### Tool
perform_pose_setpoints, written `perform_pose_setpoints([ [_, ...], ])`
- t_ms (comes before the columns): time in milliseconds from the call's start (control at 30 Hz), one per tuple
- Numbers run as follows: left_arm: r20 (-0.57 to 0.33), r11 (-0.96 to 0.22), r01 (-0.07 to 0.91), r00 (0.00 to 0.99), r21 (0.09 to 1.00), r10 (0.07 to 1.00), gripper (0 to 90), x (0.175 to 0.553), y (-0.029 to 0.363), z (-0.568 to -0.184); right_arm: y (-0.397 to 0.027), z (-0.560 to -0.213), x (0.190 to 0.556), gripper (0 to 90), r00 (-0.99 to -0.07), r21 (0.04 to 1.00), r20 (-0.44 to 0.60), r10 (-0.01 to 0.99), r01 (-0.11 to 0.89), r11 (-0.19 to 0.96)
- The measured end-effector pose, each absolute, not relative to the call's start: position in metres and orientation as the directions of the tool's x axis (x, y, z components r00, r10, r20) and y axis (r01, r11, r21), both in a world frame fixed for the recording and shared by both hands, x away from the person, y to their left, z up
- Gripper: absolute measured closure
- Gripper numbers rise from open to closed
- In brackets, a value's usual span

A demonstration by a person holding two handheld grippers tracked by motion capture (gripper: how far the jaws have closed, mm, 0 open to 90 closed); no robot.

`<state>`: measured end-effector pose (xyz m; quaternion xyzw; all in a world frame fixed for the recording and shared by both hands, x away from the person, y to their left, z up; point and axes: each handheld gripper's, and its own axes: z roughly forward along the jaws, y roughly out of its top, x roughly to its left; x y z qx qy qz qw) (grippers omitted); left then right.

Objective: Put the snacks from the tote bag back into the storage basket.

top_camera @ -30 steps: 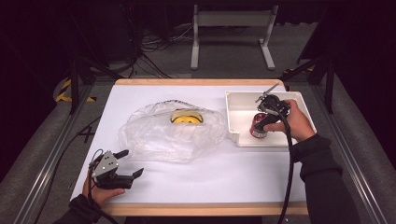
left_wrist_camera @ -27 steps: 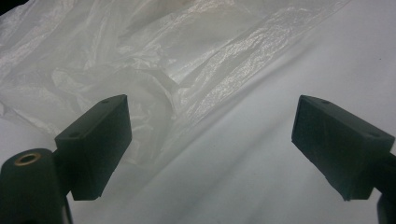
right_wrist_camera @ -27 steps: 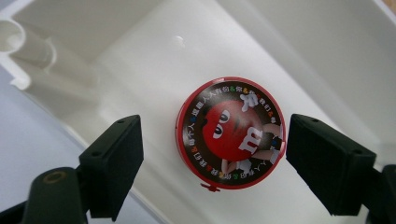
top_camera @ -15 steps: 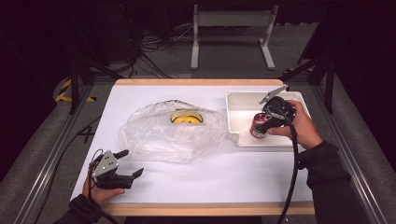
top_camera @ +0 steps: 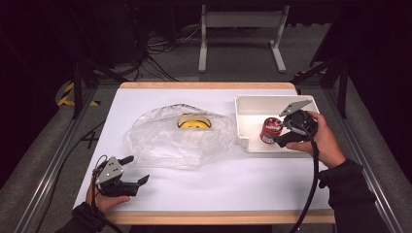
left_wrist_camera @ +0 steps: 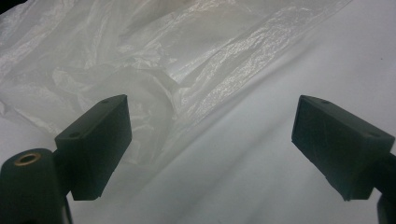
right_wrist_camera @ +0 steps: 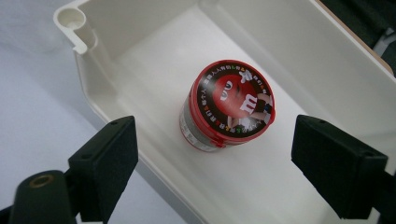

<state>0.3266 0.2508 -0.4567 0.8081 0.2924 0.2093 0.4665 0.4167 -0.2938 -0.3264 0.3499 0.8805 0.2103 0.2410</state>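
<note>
One white desk (top_camera: 204, 189) with a wooden rim carried everything, and the high view alone took it in whole. Next in size, one crumpled clear plastic bag (top_camera: 182, 138) lay near the desk's middle, towards its left half; that view showed one yellow object (top_camera: 194, 122) inside the bag at its far side, while the left gripper view gave the bag (left_wrist_camera: 154, 60) as bare wrinkled film with nothing yellow in sight. One white tray (top_camera: 252, 104) sat at the desk's far right corner. In it stood one red-lidded can (top_camera: 268, 131), upright near the tray's near wall; the right gripper view showed the can (right_wrist_camera: 229, 105) from above, with a printed red lid and a pale label band that the high view left too small to read, and one round post at the tray's corner (right_wrist_camera: 74, 21). There were two grippers. The left gripper (top_camera: 130, 170) rested near the desk's near left corner, and its own view showed its jaws spread wide with nothing between them. The right gripper (top_camera: 279, 133) hung at the tray's right side, just beside the can; its jaws had just been opening and stood wide, clear of the can, which sat beyond them untouched.
</note>
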Motion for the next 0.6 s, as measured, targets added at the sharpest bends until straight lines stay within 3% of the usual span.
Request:
perform_pose_setpoints([
  [600, 0.062, -0.389, 0.280, 0.739, 0.878, 0.671, 12.6, 0.327, 0.251, -0.457, -0.313, -0.344, 0.388, 13.9, -0.636, 0.567, -0.290, 0.715, 0.488, 0.664],
])
